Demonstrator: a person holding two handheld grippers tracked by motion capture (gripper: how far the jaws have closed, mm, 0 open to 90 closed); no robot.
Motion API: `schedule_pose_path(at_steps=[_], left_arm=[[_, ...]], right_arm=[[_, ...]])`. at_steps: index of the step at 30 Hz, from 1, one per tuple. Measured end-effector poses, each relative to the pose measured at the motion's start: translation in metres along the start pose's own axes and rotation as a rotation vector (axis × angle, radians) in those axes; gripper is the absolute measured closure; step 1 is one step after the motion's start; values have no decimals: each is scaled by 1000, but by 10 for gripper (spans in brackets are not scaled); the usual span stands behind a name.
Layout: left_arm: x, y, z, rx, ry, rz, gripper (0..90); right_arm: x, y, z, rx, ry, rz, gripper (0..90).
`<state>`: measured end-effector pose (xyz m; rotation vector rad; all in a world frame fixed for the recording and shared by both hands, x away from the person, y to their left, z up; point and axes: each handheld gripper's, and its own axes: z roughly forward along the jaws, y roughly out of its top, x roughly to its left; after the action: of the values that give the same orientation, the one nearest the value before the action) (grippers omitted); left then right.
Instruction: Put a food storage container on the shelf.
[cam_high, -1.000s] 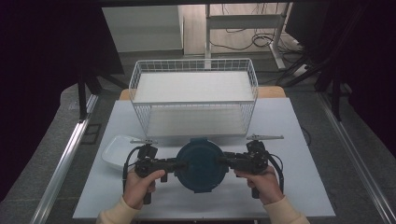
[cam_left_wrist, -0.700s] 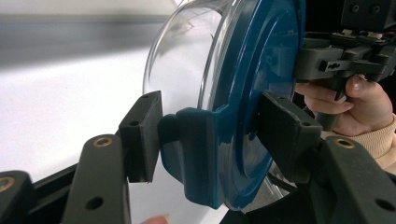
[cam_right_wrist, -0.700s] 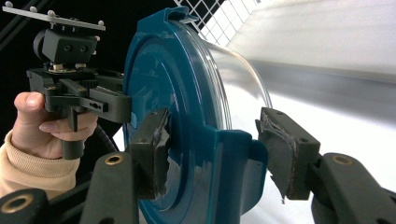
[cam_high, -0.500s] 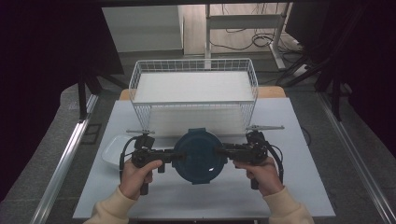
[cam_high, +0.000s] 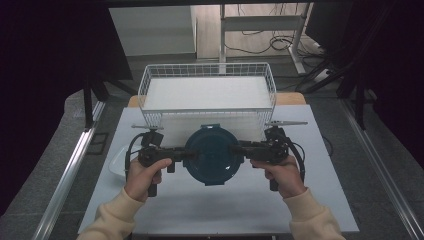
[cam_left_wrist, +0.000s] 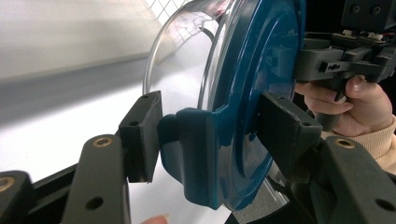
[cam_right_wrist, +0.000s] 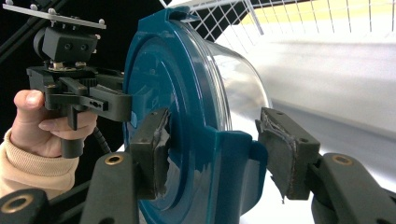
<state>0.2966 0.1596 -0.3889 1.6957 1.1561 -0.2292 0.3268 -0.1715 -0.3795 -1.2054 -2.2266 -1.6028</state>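
- The person's two hands are coming in from the near edge of the table, and each is holding one gripper; the left gripper (cam_high: 179, 153) and the right gripper (cam_high: 241, 149) are facing each other across a round container (cam_high: 211, 155).
- The container is a clear tub with a dark blue lid (cam_left_wrist: 252, 93). It is being carried above the white table (cam_high: 215, 205), just in front of the wire basket (cam_high: 207, 95).
- In the left gripper view, the jaws are standing on both sides of a lid tab (cam_left_wrist: 196, 154); one pad seems to be touching, the other is a little off, so I am judging this as a loose hold and not a firm clamp.
- In the right gripper view, the jaws are also around the opposite tab (cam_right_wrist: 224, 163), with a gap at the outer pad; they are not fully closed on it.
- My judgement: the lifting is done, the container is in the air, and placing it into the basket, which is looking empty, is what is left.
- A white dish (cam_high: 119, 161) is lying at the left edge of the table.
- Farther away, the grey floor (cam_high: 350, 115), desk legs and cables are showing, and dark curtains are standing at both sides.
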Motion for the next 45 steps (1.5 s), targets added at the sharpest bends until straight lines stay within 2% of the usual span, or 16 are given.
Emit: schedule_pose_path(at_steps=[11,23,36,45], left_arm=[[-6,28,-10,-12,1,21,413],[-11,53,-22,-25,5,38,413],[-10,83,-31,-32,6,38,413],[-8,98,-35,-30,-1,33,413]], right_arm=[[6,28,-3,-23,-1,-27,445],[12,56,-3,-26,8,-42,449],[16,86,-1,-38,11,-49,451],[16,102,2,-39,15,-54,454]])
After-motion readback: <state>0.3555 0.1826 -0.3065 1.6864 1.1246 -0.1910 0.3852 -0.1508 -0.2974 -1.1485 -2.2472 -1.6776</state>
